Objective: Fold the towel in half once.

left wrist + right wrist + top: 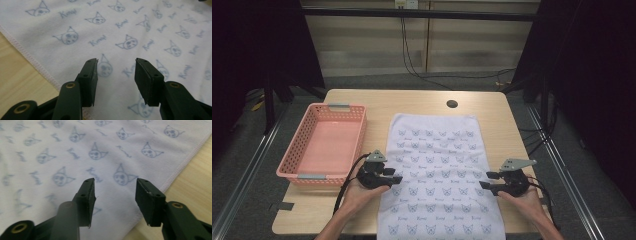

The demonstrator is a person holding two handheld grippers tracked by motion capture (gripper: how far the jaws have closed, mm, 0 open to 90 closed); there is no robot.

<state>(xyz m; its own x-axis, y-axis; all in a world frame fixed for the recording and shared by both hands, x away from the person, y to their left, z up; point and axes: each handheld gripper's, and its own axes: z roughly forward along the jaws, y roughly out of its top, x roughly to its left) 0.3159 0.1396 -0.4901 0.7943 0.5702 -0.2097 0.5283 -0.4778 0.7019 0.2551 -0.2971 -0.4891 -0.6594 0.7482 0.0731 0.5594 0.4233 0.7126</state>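
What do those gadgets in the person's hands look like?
Each hand holds a black claw: the left claw and the right claw. Both carry a grey three-cornered plate on top and trail a black cable. The jaws are blocky with ribbed pads. The forearms are bare, no sleeves.

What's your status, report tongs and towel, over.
Left tongs open, nothing between jaws. Right tongs open, empty too. White cat-print cloth towel flat on wooden table. Pink plastic basket off left, nothing blocking.
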